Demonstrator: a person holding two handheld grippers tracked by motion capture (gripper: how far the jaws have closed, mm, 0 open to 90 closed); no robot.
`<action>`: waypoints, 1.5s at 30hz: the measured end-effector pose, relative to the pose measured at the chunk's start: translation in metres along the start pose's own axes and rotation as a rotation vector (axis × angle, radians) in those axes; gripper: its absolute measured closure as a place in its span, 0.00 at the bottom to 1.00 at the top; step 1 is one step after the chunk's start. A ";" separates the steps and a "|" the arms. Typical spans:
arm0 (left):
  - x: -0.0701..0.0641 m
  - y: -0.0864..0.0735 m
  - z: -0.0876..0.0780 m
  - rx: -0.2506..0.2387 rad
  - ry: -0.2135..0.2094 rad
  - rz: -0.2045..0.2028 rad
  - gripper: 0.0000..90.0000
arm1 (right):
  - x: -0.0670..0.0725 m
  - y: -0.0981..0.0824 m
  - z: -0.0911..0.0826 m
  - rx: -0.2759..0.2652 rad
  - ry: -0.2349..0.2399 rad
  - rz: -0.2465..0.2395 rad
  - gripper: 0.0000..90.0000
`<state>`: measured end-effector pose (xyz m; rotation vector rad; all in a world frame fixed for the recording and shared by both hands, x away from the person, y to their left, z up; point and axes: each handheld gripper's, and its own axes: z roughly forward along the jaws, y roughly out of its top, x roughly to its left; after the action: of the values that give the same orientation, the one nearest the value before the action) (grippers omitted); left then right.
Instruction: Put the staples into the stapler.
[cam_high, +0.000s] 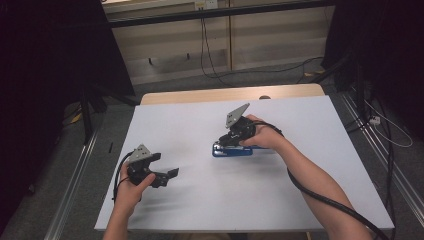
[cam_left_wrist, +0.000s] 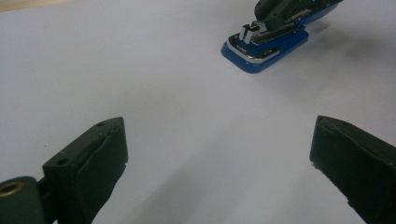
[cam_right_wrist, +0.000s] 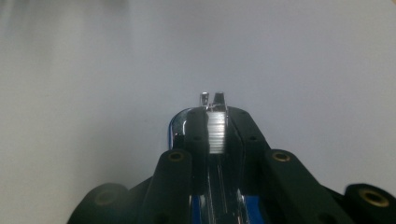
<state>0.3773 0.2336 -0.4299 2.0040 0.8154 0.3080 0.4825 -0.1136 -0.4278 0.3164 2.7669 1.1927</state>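
A blue stapler (cam_high: 235, 151) with a metal top lies near the middle of the white table (cam_high: 280, 200). My right gripper (cam_high: 223, 142) comes down on it from the right, its jaws shut on the sides of the stapler's upper part. In the right gripper view the jaws of my right gripper (cam_right_wrist: 217, 116) squeeze the silvery staple channel (cam_right_wrist: 216, 135), with blue base visible below. My left gripper (cam_high: 164, 165) rests low at the table's left, open and holding nothing. From the left gripper view, the wide-apart jaws of my left gripper (cam_left_wrist: 219, 163) frame bare table, the stapler (cam_left_wrist: 266, 46) lying farther off.
The table's wooden far edge (cam_high: 230, 94) shows beyond the white top. Cables (cam_high: 207, 55) run across the floor behind it, and dark stands (cam_high: 90, 100) flank both sides. A thick black cable (cam_high: 320, 197) trails from my right gripper along the forearm.
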 end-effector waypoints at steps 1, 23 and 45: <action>0.000 0.000 0.000 0.001 0.001 0.004 0.05 | 0.000 0.001 0.000 -0.002 0.001 0.006 0.88; -0.001 0.000 0.002 -0.002 -0.003 0.003 0.05 | -0.006 0.003 0.006 -0.008 0.038 0.010 0.88; -0.001 0.002 0.002 0.004 -0.004 0.004 0.05 | -0.005 0.002 0.008 -0.013 0.033 -0.002 0.87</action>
<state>0.3781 0.2310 -0.4296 2.0100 0.8103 0.3044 0.4891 -0.1082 -0.4317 0.2962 2.7852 1.2260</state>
